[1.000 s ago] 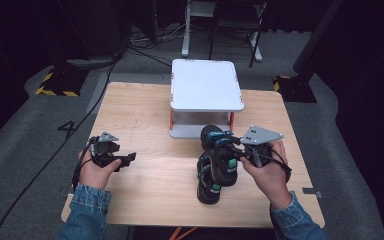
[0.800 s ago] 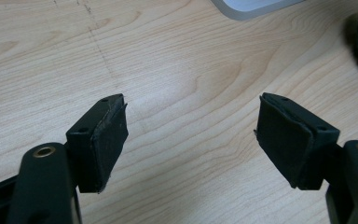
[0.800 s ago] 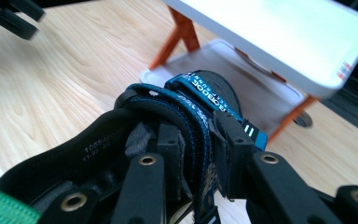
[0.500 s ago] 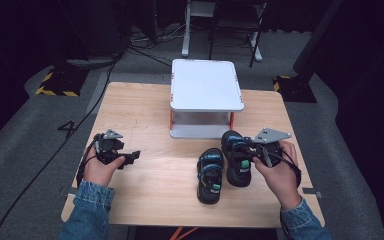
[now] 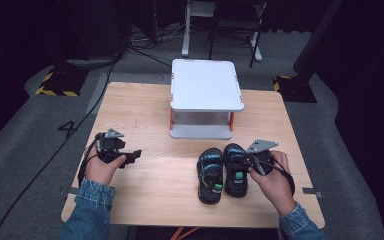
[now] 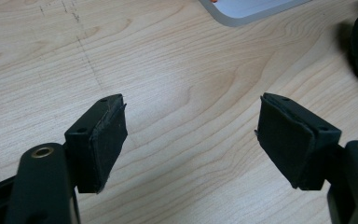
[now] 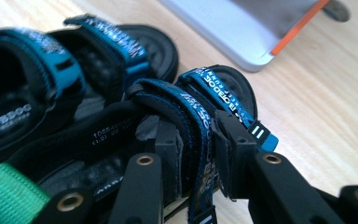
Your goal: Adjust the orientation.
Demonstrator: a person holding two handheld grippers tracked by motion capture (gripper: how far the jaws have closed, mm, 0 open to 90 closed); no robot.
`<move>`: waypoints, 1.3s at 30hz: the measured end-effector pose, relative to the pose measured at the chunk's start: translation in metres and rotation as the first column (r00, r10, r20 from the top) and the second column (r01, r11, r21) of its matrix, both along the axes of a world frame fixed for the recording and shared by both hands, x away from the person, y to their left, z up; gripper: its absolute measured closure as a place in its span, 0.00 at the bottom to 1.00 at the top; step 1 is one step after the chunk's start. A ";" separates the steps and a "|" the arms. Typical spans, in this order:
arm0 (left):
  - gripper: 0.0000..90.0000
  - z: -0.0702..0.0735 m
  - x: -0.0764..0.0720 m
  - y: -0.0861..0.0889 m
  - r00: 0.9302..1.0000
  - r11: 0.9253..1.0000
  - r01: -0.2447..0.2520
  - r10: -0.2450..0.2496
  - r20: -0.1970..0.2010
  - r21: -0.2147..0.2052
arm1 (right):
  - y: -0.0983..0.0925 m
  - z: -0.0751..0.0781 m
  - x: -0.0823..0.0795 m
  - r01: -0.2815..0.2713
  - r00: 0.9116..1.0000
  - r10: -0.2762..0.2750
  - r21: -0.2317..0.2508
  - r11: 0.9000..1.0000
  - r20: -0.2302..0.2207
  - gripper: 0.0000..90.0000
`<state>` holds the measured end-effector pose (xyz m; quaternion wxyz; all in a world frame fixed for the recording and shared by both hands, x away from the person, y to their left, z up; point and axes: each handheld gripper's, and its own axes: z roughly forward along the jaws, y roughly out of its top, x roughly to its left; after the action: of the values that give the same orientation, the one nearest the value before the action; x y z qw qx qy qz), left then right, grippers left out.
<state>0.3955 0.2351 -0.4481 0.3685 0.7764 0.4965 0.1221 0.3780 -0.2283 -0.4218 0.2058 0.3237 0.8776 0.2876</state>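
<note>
Two black sandals with blue straps lie side by side on the wooden table (image 5: pixel 145 105), toes pointing away from me. My right gripper (image 5: pixel 247 162) (image 7: pixel 198 135) is shut on the side strap of the right sandal (image 5: pixel 234 172) (image 7: pixel 228 86), which seems to rest on the tabletop. The left sandal (image 5: pixel 210 175) (image 7: pixel 37 93) touches it, with a green heel loop (image 7: pixel 9 189) showing close to the jaws. My left gripper (image 5: pixel 135 155) (image 6: pixel 191 126) stands open low over bare wood at the left, with nothing between its pads (image 6: pixel 109 137).
A white two-level stand (image 5: pixel 206 85) (image 6: pixel 247 9) (image 7: pixel 233 32) with orange posts sits at the table's far middle, just beyond the sandals. Bare wood lies between my two hands. Cables and chair legs cross the dark floor behind.
My right gripper has come down and to the right with its sandal, from tilted over the other sandal to lying beside it. The left hand has hardly moved.
</note>
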 end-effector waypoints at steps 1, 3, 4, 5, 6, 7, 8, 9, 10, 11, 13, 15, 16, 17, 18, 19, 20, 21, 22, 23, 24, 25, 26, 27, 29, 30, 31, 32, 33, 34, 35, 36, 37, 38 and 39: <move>0.28 0.000 0.000 0.000 1.000 1.000 0.001 -0.001 -0.002 -0.002 | 0.001 -0.003 -0.001 -0.023 1.000 0.023 0.005 1.000 -0.014 0.80; 0.28 -0.001 0.002 -0.001 1.000 1.000 0.005 -0.005 -0.001 -0.001 | 0.002 -0.003 -0.002 -0.029 0.999 0.030 0.013 0.999 -0.019 0.80; 0.28 -0.001 0.002 -0.002 1.000 1.000 0.006 -0.006 -0.001 0.003 | 0.002 -0.003 -0.002 -0.038 0.999 0.038 0.021 0.999 -0.017 0.80; 0.28 -0.001 0.003 -0.003 1.000 1.000 0.009 -0.009 -0.006 0.005 | 0.002 -0.002 -0.003 -0.042 0.999 0.043 0.030 0.999 -0.016 0.79; 0.27 -0.001 0.003 -0.003 1.000 1.000 0.011 -0.011 -0.006 0.006 | 0.002 -0.002 -0.004 -0.046 0.999 0.047 0.043 0.998 -0.017 0.79; 0.27 0.000 0.003 -0.004 1.000 1.000 0.011 -0.011 -0.005 0.002 | 0.003 -0.002 -0.004 -0.053 0.998 0.054 0.053 0.997 -0.018 0.79; 0.27 0.000 0.004 -0.005 1.000 1.000 0.011 -0.011 -0.005 0.001 | 0.003 -0.002 -0.005 -0.064 0.998 0.064 0.057 0.996 -0.012 0.79; 0.27 0.000 0.004 -0.005 1.000 1.000 0.012 -0.012 -0.004 0.004 | 0.004 -0.003 -0.004 -0.069 0.998 0.069 0.053 0.996 -0.012 0.79; 0.27 0.000 0.004 -0.005 1.000 1.000 0.011 -0.011 -0.004 0.006 | 0.004 -0.003 -0.004 -0.077 0.997 0.078 0.047 0.996 -0.017 0.79; 0.27 0.000 0.005 -0.005 1.000 1.000 0.014 -0.014 -0.004 0.007 | 0.003 -0.003 -0.005 -0.090 0.996 0.091 0.040 0.995 -0.020 0.79; 0.27 0.000 0.006 -0.006 1.000 1.000 0.016 -0.016 -0.002 0.011 | 0.002 -0.001 -0.007 -0.097 0.994 0.099 0.041 0.994 -0.037 0.79; 0.27 0.000 0.007 -0.007 1.000 1.000 0.018 -0.018 -0.002 0.007 | 0.002 -0.001 -0.008 -0.104 0.993 0.106 0.043 0.994 -0.044 0.79; 0.27 0.000 0.007 -0.008 1.000 1.000 0.017 -0.017 -0.005 0.003 | 0.002 -0.001 -0.010 -0.108 0.993 0.110 0.039 0.993 -0.047 0.79; 0.27 0.000 0.008 -0.008 1.000 1.000 0.024 -0.024 -0.004 0.009 | 0.002 -0.001 -0.011 -0.113 0.992 0.115 0.039 0.993 -0.047 0.79; 0.27 0.000 0.009 -0.009 1.000 1.000 0.025 -0.025 -0.004 0.006 | 0.001 -0.001 -0.013 -0.112 0.992 0.114 0.040 0.993 -0.046 0.78; 0.27 0.000 0.010 -0.011 1.000 1.000 0.027 -0.027 -0.005 0.006 | -0.001 -0.001 -0.015 -0.117 0.991 0.120 0.052 0.992 -0.056 0.78; 0.27 0.000 0.010 -0.011 1.000 1.000 0.027 -0.027 -0.005 0.006 | -0.001 -0.001 -0.015 -0.117 0.991 0.120 0.052 0.992 -0.056 0.78; 0.27 0.000 0.010 -0.011 1.000 1.000 0.027 -0.027 -0.008 0.004 | -0.003 0.000 -0.017 -0.124 0.989 0.129 0.069 0.990 -0.071 0.78; 0.27 0.000 0.011 -0.012 1.000 1.000 0.027 -0.027 -0.008 0.003 | -0.003 0.000 -0.017 -0.124 0.989 0.129 0.069 0.990 -0.071 0.78; 0.27 0.000 0.012 -0.012 0.999 0.999 0.032 -0.032 -0.006 0.009 | -0.003 0.000 -0.019 -0.130 0.987 0.136 0.073 0.989 -0.083 0.78; 0.27 0.000 0.012 -0.012 0.999 0.999 0.032 -0.032 -0.006 0.009 | -0.003 0.000 -0.019 -0.130 0.987 0.136 0.073 0.989 -0.083 0.78; 0.27 0.000 0.012 -0.013 0.999 0.999 0.031 -0.031 -0.007 0.005 | -0.004 -0.003 -0.020 -0.128 0.987 0.134 0.076 0.989 -0.087 0.78; 0.27 0.000 0.013 -0.013 1.000 1.000 0.031 -0.031 -0.007 0.006 | -0.004 -0.003 -0.020 -0.128 0.987 0.134 0.076 0.989 -0.087 0.78; 0.27 0.000 0.013 -0.013 0.999 0.999 0.033 -0.033 -0.009 0.004 | -0.006 -0.004 -0.018 -0.118 0.986 0.127 0.085 0.989 -0.106 0.77; 0.27 0.000 0.014 -0.013 0.999 0.999 0.035 -0.035 -0.007 0.010 | -0.006 -0.005 -0.018 -0.112 0.987 0.120 0.078 0.991 -0.108 0.76; 0.27 0.000 0.014 -0.013 0.999 0.999 0.037 -0.037 -0.006 0.011 | -0.006 -0.005 -0.018 -0.112 0.987 0.120 0.078 0.991 -0.108 0.76; 0.27 0.001 0.014 -0.014 0.999 0.999 0.041 -0.040 -0.006 0.012 | -0.006 -0.005 -0.019 -0.107 0.987 0.116 0.089 0.990 -0.108 0.68; 0.27 0.001 0.014 -0.014 0.999 0.999 0.041 -0.040 -0.006 0.012 | -0.006 -0.005 -0.019 -0.107 0.987 0.116 0.089 0.990 -0.108 0.68; 0.27 0.000 0.015 -0.014 0.999 0.999 0.040 -0.040 -0.003 0.013 | -0.006 -0.003 -0.020 -0.100 0.989 0.109 0.087 0.991 -0.105 0.59; 0.27 0.001 0.015 -0.014 0.999 0.999 0.040 -0.040 -0.006 0.011 | -0.006 -0.003 -0.020 -0.100 0.989 0.109 0.087 0.991 -0.105 0.59; 0.27 0.001 0.015 -0.014 0.999 0.999 0.040 -0.040 -0.008 0.014 | -0.006 -0.002 -0.020 -0.097 0.988 0.106 0.088 0.991 -0.108 0.55; 0.27 0.001 0.015 -0.015 0.999 0.999 0.041 -0.041 -0.007 0.011 | -0.007 0.000 -0.021 -0.092 0.987 0.104 0.099 0.991 -0.120 0.51; 0.27 0.001 0.015 -0.015 0.999 0.999 0.041 -0.041 -0.008 0.011 | -0.008 0.002 -0.022 -0.089 0.987 0.102 0.106 0.990 -0.125 0.49; 0.27 0.001 0.015 -0.015 0.999 0.999 0.042 -0.042 -0.009 0.014 | -0.008 0.004 -0.023 -0.087 0.987 0.101 0.111 0.990 -0.122 0.49; 0.27 0.001 0.014 -0.016 0.999 0.999 0.042 -0.041 -0.012 0.019 | -0.010 0.012 -0.027 -0.082 0.989 0.097 0.132 0.988 -0.115 0.48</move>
<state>0.4092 0.2195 -0.4475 0.3604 0.7908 0.4811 0.1148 0.3514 -0.2378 -0.4103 0.1181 0.3133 0.8820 0.3316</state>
